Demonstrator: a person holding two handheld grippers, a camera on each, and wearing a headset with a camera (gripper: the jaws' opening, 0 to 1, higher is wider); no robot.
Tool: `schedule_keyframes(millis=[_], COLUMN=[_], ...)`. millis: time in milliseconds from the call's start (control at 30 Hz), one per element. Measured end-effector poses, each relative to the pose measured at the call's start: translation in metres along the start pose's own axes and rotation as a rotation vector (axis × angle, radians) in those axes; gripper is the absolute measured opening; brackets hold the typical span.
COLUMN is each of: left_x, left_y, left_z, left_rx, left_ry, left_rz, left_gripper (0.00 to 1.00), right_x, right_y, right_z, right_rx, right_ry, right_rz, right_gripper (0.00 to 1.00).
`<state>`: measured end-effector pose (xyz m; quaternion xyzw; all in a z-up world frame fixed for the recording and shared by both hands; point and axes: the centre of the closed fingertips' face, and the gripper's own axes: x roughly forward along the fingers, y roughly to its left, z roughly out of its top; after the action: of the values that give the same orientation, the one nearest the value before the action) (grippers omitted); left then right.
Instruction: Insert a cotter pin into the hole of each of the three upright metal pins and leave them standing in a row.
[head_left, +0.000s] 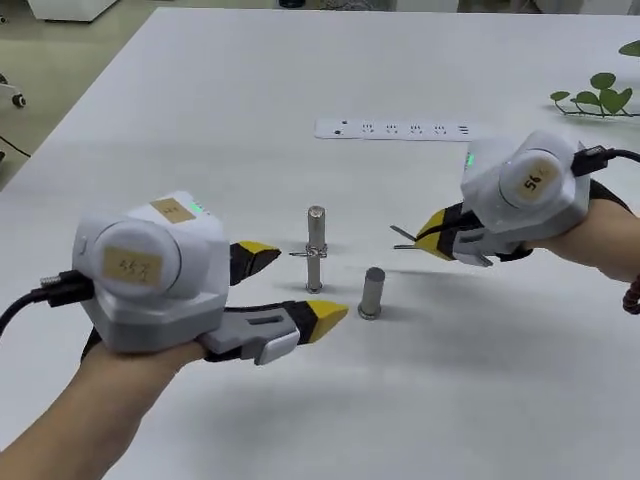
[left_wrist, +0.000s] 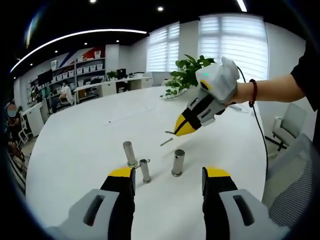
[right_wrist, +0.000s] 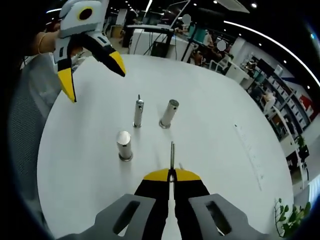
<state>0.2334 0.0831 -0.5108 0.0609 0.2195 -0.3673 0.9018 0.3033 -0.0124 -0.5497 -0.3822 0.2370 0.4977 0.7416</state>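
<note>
At the left, the left hand-held gripper (head_left: 290, 283), grey-bodied with yellow-tipped black jaws, hovers low over the white desk (head_left: 200, 110). Its jaws are spread wide with nothing between them. In the left gripper view we see three upright cylinders of bare grey metal standing near one another. From left to right they are a far pin (left_wrist: 129, 152), a slim pin (left_wrist: 145, 170) and a stout pin (left_wrist: 177, 161).

Moving right in the head view, the slim pin (head_left: 314, 272) stands just ahead of the open jaws, with the far pin (head_left: 316, 222) rising directly behind it. A thin wire cross-piece (head_left: 303, 253) juts out where the two overlap. We take it for a cotter pin seated near the slim pin's top, so one of three looks done. The overlap makes that reading less than sure. Just to the right and nearer us, the stout pin (head_left: 372, 293) stands apart with a bare shaft. No wire shows on the far pin either.

Further right, the right hand-held gripper (head_left: 430, 240) hangs above the desk. Its jaws are pressed together on a thin grey metal cotter pin (head_left: 403, 238) that points toward the pins, near them but touching none. In the right gripper view this cotter pin (right_wrist: 172, 152) stands straight out from the closed tips.

By our reckoning two insertions are left. The three pins sit more in a cluster than in a row, so lining them up is also left to do.
</note>
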Motion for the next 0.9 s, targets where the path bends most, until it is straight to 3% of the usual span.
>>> schedule_keyframes(millis=[167, 367, 467, 567, 667, 900], left_x=[0.006, 0.012, 0.015, 0.017, 0.018, 0.022], left_y=[0.002, 0.003, 0.003, -0.001, -0.002, -0.004], left_z=[0.011, 0.012, 0.013, 0.014, 0.016, 0.017], left_rx=[-0.025, -0.078, -0.103, -0.181, -0.197, -0.298], left_ry=[-0.01, 0.01, 0.014, 0.01, 0.006, 0.013], left_rz=[-0.017, -0.05, -0.058, -0.086, -0.094, -0.117], left_gripper=[0.45, 0.34, 0.34, 0.32, 0.29, 0.24], right_x=[0.0, -0.004, -0.004, -0.004, -0.004, -0.007], right_y=[0.0, 0.011, 0.017, 0.025, 0.029, 0.038], right_z=[0.006, 0.02, 0.024, 0.029, 0.033, 0.044], right_rx=[-0.031, -0.128, -0.169, -0.217, -0.242, -0.294], right_ry=[-0.026, -0.059, -0.064, -0.072, -0.079, -0.105], right_rz=[-0.005, 0.003, 0.012, 0.026, 0.032, 0.046], right_gripper=[0.0, 0.0, 0.0, 0.0, 0.0, 0.0])
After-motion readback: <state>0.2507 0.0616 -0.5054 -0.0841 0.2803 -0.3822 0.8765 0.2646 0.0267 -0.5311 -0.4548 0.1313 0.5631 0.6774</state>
